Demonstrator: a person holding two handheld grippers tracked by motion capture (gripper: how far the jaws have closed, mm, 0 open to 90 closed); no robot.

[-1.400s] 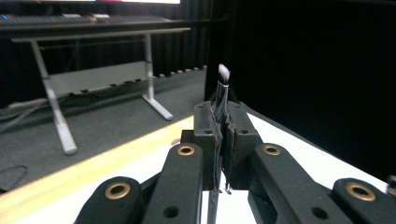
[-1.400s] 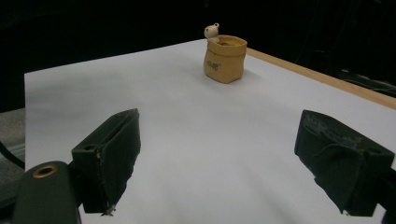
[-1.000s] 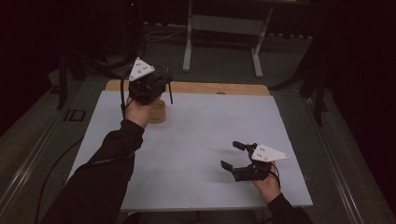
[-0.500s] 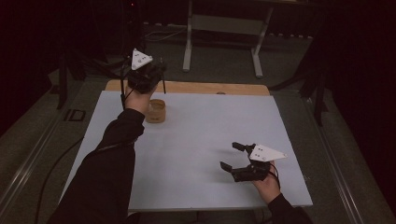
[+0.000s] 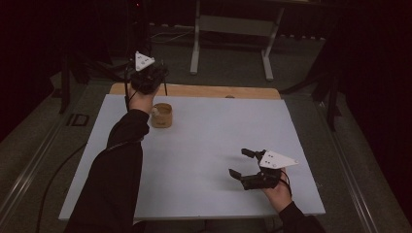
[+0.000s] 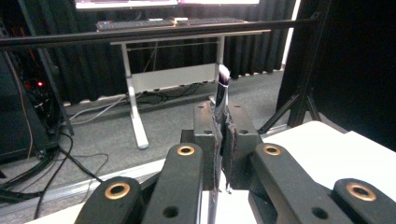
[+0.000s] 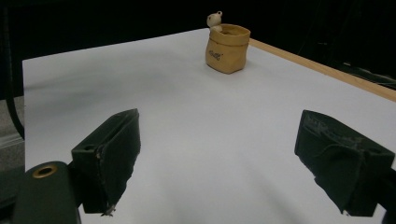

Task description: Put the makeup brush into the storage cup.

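My left gripper hangs over the table's far left edge, just beyond a tan bag-shaped pot. In the left gripper view its jaws are shut on a slim brush, whose dark, white-tipped bristles stick up past the pads. My right gripper rests near the front right of the white table, open with nothing between its fingers. In the right gripper view, that gripper faces the tan pot, which stands far off with a small bear figure at its rim.
A wooden strip runs along the table's far edge. Beyond it stands a white desk frame; the left gripper view shows that desk carrying a keyboard, with cables on the floor.
My left hand has carried its gripper away from me toward the far edge, uncovering the tan pot. The right gripper has stayed put.
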